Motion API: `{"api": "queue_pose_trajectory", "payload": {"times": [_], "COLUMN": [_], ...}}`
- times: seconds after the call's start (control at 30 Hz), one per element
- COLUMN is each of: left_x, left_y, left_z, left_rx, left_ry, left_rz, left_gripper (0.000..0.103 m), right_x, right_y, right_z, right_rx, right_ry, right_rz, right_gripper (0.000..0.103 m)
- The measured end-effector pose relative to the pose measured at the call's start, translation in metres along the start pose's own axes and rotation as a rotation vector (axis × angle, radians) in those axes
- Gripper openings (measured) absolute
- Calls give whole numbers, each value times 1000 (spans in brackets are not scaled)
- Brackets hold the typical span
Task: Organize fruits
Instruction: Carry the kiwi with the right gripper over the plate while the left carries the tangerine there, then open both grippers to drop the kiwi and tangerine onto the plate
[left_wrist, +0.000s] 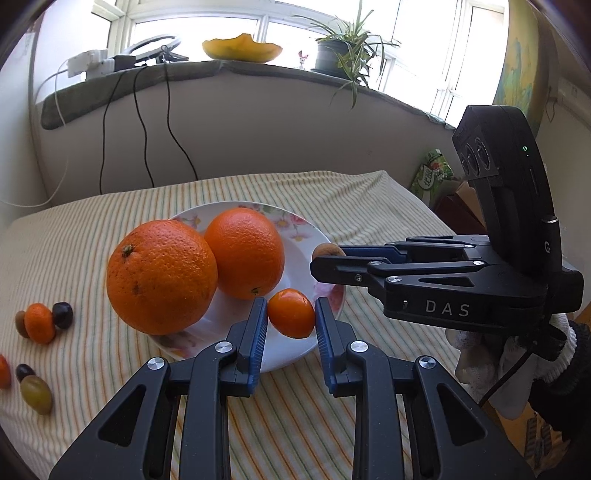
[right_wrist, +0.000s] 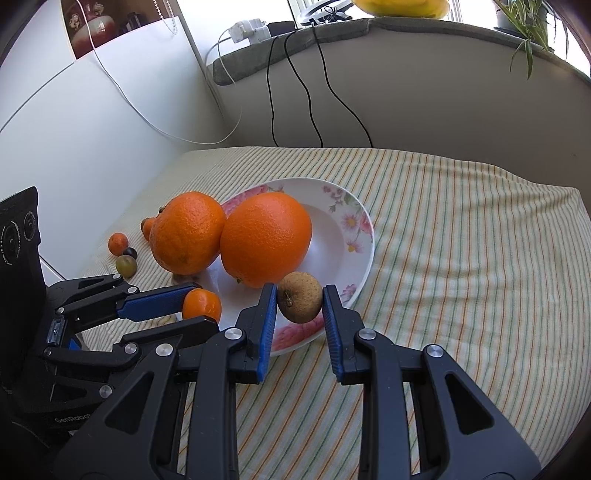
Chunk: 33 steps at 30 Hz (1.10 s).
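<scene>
- the white floral-rimmed ceramic plate (left_wrist: 295, 229) is the landmark, sitting on the striped yellow-and-green cloth-covered table (right_wrist: 461, 240); two large round oranges (left_wrist: 162, 280) fill its left and middle part, touching each other.
- a small round orange mandarin (left_wrist: 291, 313) is at the plate's near rim, between the blue pads of the left gripper (left_wrist: 291, 332); the pads touch or almost touch its sides, so it looks pinched, though how firmly i cannot tell.
- a small brownish rough-skinned round fruit (right_wrist: 300, 302) is over the plate's near-right rim, between the pads of the right gripper (right_wrist: 300, 317), pinched or nearly so.
- judged step: both small fruits are being set onto the plate; whether they already rest on it is unclear.
- next move, as i judge it, calls for spreading each pair of pads gently and backing off without nudging the oranges.
- both tools point toward the plate, low and roughly level, the right one crossing in from the plate's right side.
- left of the plate, loose on the cloth: more small mandarins (left_wrist: 38, 323), dark grapes (left_wrist: 62, 315) and a green grape (left_wrist: 36, 394), not yet gathered.
</scene>
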<state>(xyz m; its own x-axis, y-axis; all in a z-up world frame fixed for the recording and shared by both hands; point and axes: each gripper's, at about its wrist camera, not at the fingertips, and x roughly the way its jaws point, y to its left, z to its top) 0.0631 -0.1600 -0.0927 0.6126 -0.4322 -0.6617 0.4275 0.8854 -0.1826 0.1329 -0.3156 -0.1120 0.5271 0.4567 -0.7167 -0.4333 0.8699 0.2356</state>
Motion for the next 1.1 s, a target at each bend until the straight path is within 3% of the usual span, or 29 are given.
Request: {"api": "queue_pose_trajectory", "payload": {"times": [0.07,0.13,0.2,0.33,0.5,1.1], "left_x": [1,1,0,-3,-6,-42], "left_y": [0,0,1,3,5,36], "left_z": [0,0,0,0,-1,-11], "left_rx": [2,2,-3,-9,-14,-79], "left_ry": [3,1,-3,-9,-12,-66], "left_rz": [0,7,10,6,0,19], "left_gripper": [26,39,42,42,42,42], "right_x": [0,-2,-6,-12,-18,-27], "right_y": [-2,-4,-6,-5,-3,34], "right_z": [0,0,1,3,3,16], "right_rx": [8,17,26,27,24,-42], "right_ry": [-4,-14,-32,-50,-62,-79], "right_rz": [-3,-8,-13,-13,-24,-19], "right_gripper": [26,36,57,58,68,70]}}
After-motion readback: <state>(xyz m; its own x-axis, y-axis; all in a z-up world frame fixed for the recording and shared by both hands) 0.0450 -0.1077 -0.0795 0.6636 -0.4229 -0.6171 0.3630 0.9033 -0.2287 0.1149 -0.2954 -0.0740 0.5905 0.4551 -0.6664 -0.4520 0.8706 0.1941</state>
